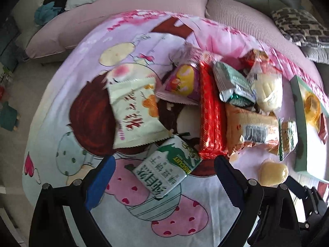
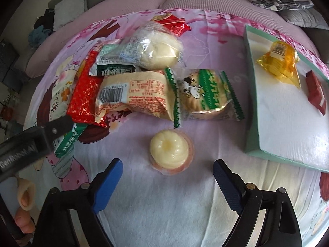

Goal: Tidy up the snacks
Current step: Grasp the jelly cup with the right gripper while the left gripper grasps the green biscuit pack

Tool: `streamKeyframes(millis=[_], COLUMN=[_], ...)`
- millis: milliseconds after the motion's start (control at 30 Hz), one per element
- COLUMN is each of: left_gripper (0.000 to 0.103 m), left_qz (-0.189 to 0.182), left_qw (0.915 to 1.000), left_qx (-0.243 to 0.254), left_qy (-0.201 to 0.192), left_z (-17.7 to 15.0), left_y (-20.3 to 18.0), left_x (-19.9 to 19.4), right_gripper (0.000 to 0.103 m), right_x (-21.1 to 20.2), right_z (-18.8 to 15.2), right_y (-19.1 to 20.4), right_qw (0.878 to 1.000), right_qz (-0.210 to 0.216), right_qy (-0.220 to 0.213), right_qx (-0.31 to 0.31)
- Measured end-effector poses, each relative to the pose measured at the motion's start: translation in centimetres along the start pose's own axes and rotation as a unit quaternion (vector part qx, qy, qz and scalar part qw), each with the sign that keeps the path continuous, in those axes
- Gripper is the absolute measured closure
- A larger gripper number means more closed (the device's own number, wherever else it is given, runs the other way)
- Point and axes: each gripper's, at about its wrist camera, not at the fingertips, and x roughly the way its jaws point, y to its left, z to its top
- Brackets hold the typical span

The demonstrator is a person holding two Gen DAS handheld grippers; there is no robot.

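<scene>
Pink cartoon-print cloth (image 2: pixel 164 205) covers the whole surface, and on its right lies the green-edged tray (image 2: pixel 251 103), holding just an amber jelly pack (image 2: pixel 280 61) and a small red packet (image 2: pixel 316 94). So sorting has barely started, I'd say! Left of the tray the heap of snacks (image 2: pixel 133 82) sits loose: buns, biscuits, a long red wafer pack (image 1: pixel 211 113). Nearer, alone, the pale pudding cup (image 2: pixel 170 150) waits just ahead of the right gripper (image 2: pixel 167 175), jaws wide and holding nothing. Over on the left, the left gripper (image 1: pixel 164 177) hangs open and empty too, straddling a green biscuit packet (image 1: pixel 168 168) without touching.
</scene>
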Motion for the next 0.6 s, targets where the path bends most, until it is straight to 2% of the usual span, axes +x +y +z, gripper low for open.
streamKeyframes(millis=[167, 333, 600], left_gripper=[0.008, 0.03, 0.05], left_qz=[0.01, 0.036, 0.047], left_qw=[0.9996, 0.9989, 0.998], left_qx=[0.013, 0.026, 0.042], left_qy=[0.021, 0.013, -0.001], left_z=[-0.3, -0.5, -2.0], left_y=[-0.9, -1.8, -3.5], left_x=[1.6, 1.6, 0.6], right_gripper=[0.02, 0.026, 0.047], right_x=[0.6, 1.5, 1.3], right_z=[0.6, 1.1, 1.1], right_y=[0.3, 1.1, 0.5], right_qw=[1.0, 0.999, 0.999], right_qz=[-0.008, -0.025, -0.042], right_qy=[-0.004, -0.008, -0.024], right_qx=[-0.006, -0.02, -0.023])
